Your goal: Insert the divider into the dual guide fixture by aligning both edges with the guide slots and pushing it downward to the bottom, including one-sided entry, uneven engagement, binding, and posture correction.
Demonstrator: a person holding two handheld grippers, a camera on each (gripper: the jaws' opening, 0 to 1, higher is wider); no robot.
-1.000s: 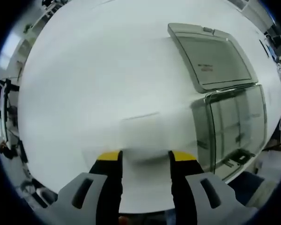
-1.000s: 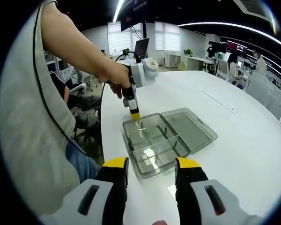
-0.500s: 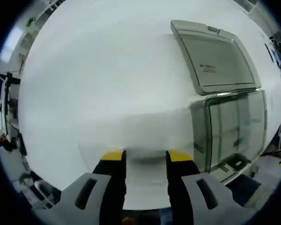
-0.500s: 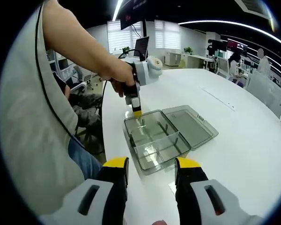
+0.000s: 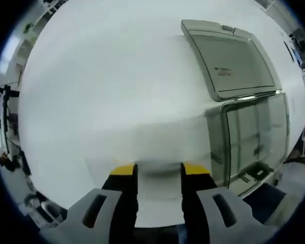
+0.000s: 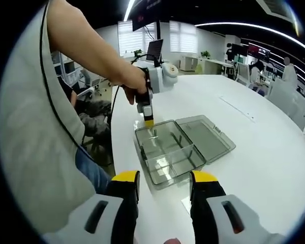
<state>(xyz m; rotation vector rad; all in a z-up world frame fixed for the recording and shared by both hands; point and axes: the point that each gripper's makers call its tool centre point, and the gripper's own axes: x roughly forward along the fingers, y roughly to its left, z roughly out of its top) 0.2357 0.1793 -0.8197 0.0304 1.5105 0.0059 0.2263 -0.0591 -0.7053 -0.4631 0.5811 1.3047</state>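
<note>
Left gripper view: the left gripper (image 5: 157, 170) has its yellow-tipped jaws pinched on the near edge of a clear, pale divider (image 5: 157, 145), a flat sheet that rises toward 12 o'clock and blurs against the white table (image 5: 91, 76). Toward 3 o'clock, just beside the divider, stands the dual guide fixture (image 5: 251, 137), a smoky transparent box with thin partitions inside it. Beyond it, at about 1 o'clock, its hinged lid (image 5: 234, 58) lies flat and open on the table (a small dark label shows on it).

Right gripper view: the right gripper (image 6: 162, 178) has its jaws apart with nothing between them, hanging above the table's near part. Just past its right jaw, at about 5 o'clock, a small clear rectangle (image 6: 185, 204) lies flat on the table; I cannot tell what it is. Farther on, near centre, sits the fixture (image 6: 168, 152) with its lid (image 6: 206, 137) spread toward 3 o'clock. At the fixture's far-left corner, around 12 o'clock, the left gripper (image 6: 149, 121) points down, held by the person's hand (image 6: 129, 84); the divider itself is too transparent to make out from here. A grey shirt (image 6: 35, 152) covers the 9 o'clock side, and office desks and ceiling lights lie beyond.
</note>
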